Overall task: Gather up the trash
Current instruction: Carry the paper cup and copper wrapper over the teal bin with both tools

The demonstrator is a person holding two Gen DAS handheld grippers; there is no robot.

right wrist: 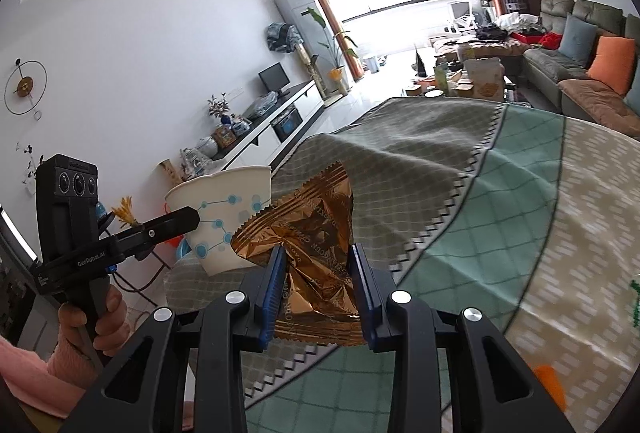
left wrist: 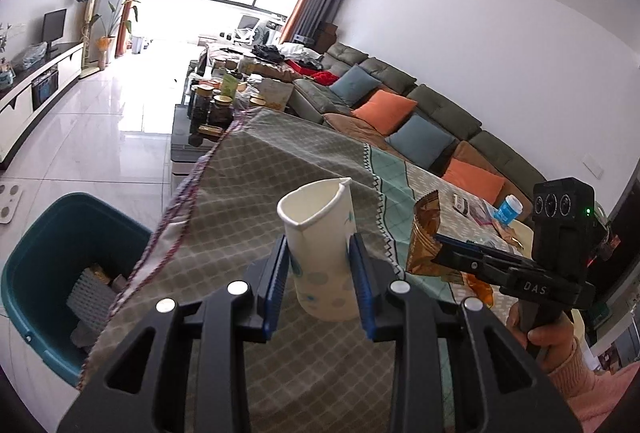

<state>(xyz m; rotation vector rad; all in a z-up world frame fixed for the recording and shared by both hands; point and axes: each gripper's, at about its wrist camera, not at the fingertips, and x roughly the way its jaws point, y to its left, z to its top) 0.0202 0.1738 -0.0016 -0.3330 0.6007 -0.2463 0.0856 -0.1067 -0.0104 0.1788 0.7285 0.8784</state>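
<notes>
My left gripper (left wrist: 320, 265) is shut on a squashed white paper cup (left wrist: 320, 253) with blue dots, held upright above the cloth-covered table (left wrist: 280, 161). A crumpled brown foil wrapper (right wrist: 316, 249) sits clamped in my right gripper (right wrist: 318, 277), also over the table. In the left wrist view the right gripper (left wrist: 440, 247) appears at the right with the wrapper (left wrist: 424, 233) in its tip. The right wrist view shows the left gripper (right wrist: 188, 219) at the left, pressing on the cup (right wrist: 224, 217). A teal bin (left wrist: 60, 273) with trash inside stands on the floor left of the table.
A blue-capped small bottle (left wrist: 508, 209), packets and orange scraps lie at the table's right end. A low table crowded with jars (left wrist: 216, 105) stands beyond it, a sofa (left wrist: 400, 101) with cushions to the right, a TV cabinet (left wrist: 36, 85) along the left wall. A scale (left wrist: 8, 203) lies on the tiled floor.
</notes>
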